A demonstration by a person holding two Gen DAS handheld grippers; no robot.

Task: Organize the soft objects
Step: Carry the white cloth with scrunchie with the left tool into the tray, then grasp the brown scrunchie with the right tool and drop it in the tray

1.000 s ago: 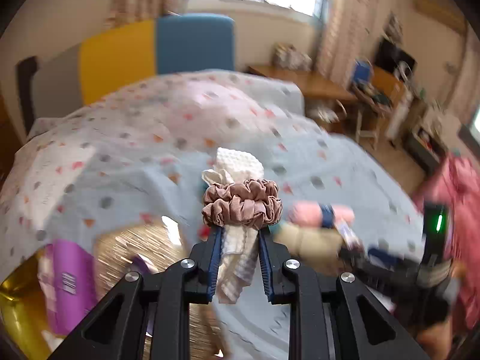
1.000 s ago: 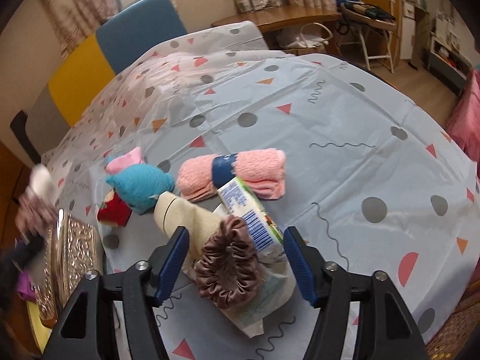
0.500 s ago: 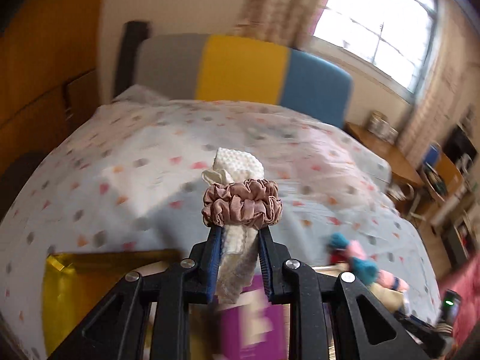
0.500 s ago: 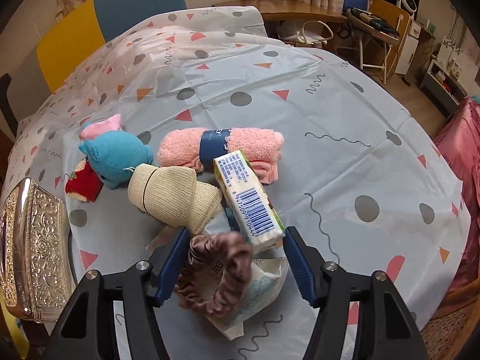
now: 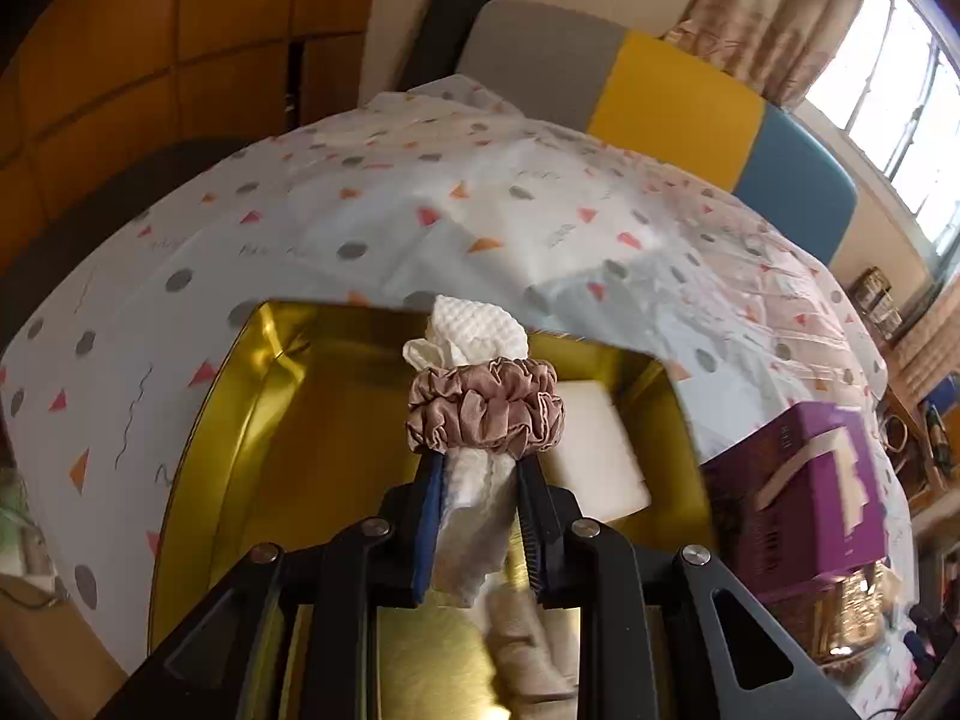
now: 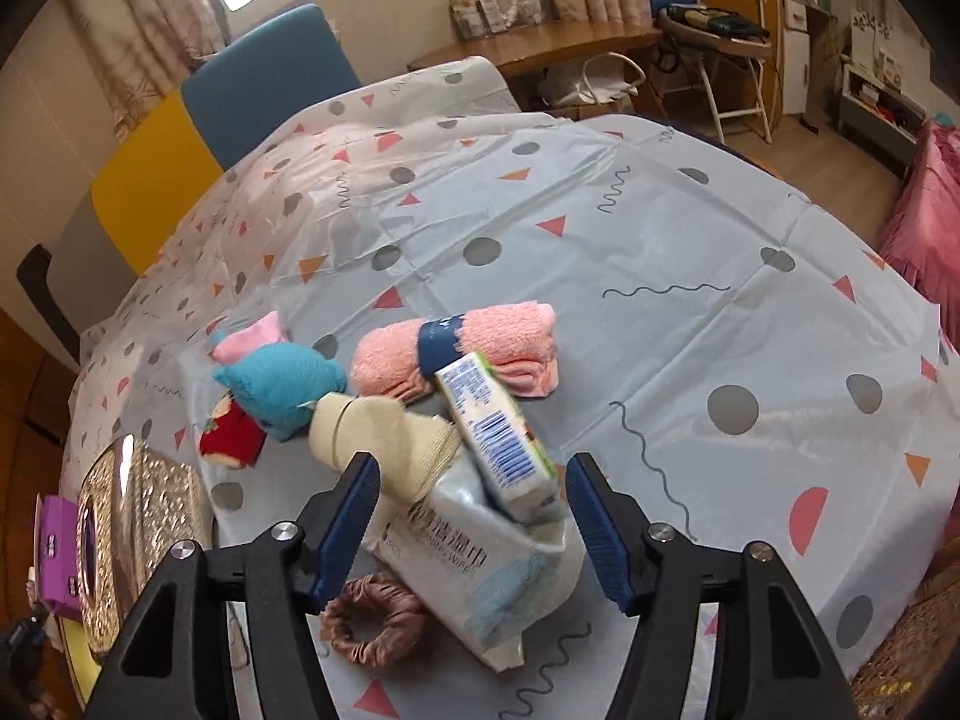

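Observation:
My left gripper (image 5: 480, 471) is shut on a rolled white waffle cloth (image 5: 474, 330) bound by a dusty-pink scrunchie (image 5: 486, 408). It hangs over an open gold tin (image 5: 240, 420) that holds a white pad (image 5: 591, 450) and a beige soft piece (image 5: 528, 654). My right gripper (image 6: 474, 519) stands open above a wet-wipes pack (image 6: 474, 564) and a small barcoded packet (image 6: 498, 426). A second scrunchie (image 6: 375, 615) lies on the cloth under its left finger. Beyond lie a pink towel roll (image 6: 480, 342), a beige roll (image 6: 378, 435), a blue plush (image 6: 282, 384) and a red piece (image 6: 231, 435).
A purple box (image 5: 804, 474) stands right of the tin, on an ornate gold lid (image 6: 132, 528). The patterned plastic cover (image 6: 660, 276) spreads over the bed, with a grey, yellow and blue headboard (image 5: 660, 90) behind. A desk and chairs (image 6: 708, 42) stand past the far edge.
My left gripper swung left with the bound cloth, from near the pile to over the gold tin. The brown scrunchie between my right fingers dropped onto the cover; that gripper stayed put.

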